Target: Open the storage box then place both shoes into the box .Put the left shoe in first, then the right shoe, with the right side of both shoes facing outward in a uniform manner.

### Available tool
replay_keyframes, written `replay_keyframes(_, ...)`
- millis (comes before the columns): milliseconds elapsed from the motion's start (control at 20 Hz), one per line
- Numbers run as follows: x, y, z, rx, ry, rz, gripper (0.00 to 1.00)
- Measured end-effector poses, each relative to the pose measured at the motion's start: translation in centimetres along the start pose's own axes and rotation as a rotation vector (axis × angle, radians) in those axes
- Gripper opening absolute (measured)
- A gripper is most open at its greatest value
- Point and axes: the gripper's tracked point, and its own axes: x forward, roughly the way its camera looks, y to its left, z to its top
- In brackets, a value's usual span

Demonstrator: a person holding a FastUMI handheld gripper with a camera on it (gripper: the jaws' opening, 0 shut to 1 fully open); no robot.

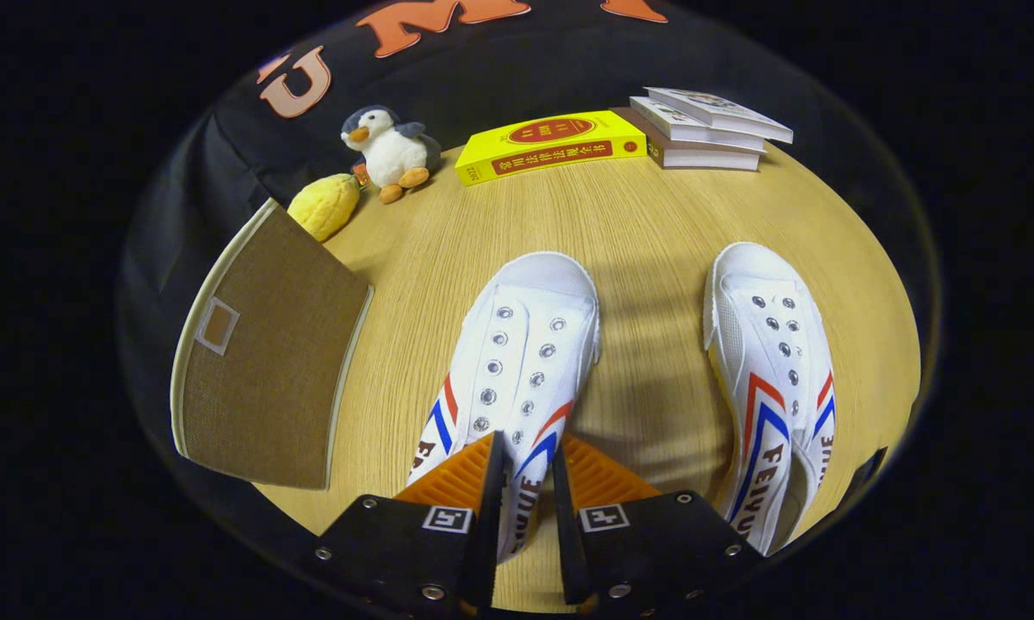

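Observation:
Two white canvas shoes with red and blue stripes lie on the wooden table [646, 215], toes pointing away from me. The left-hand shoe [525, 344] reaches back between my fingers, and my gripper [525, 448] is shut on its right side wall near the heel opening. The right-hand shoe [770, 362] lies apart to the right, beside the fingers and free. A brown fabric storage box [258, 370] with cream trim and a small label window stands to the left of the held shoe, its brown panel closed and facing me.
Beyond the box lie a yellow plush fruit [325, 205] and a penguin plush toy [392, 151]. A yellow book [551, 145] and a stack of three books [702, 129] line the table's far edge. Bare wood separates the shoes.

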Motion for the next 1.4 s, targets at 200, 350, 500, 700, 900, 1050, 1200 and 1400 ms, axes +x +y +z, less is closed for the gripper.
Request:
replay_keyframes(200, 0.0, -0.3, 0.4, 0.014, -0.042, 0.036, 0.2)
replay_keyframes(350, 0.0, -0.5, 0.3, 0.186, -0.057, 0.122, 0.01)
replay_keyframes(500, -0.3, -0.4, 0.6, 0.25, -0.092, 0.142, 0.0)
replay_keyframes(700, -0.9, 0.5, 1.3, 0.289, -0.135, 0.125, 0.0)
replay_keyframes(900, -3.6, 2.0, 3.2, 0.312, -0.195, 0.104, 0.0)
replay_keyframes(1050, -6.7, 4.8, 5.6, 0.3, -0.256, 0.11, 0.0)
replay_keyframes(1200, -9.8, 8.8, 8.3, 0.269, -0.318, 0.13, 0.0)
replay_keyframes(1400, -13.0, 15.9, 11.7, 0.22, -0.382, 0.184, 0.0)
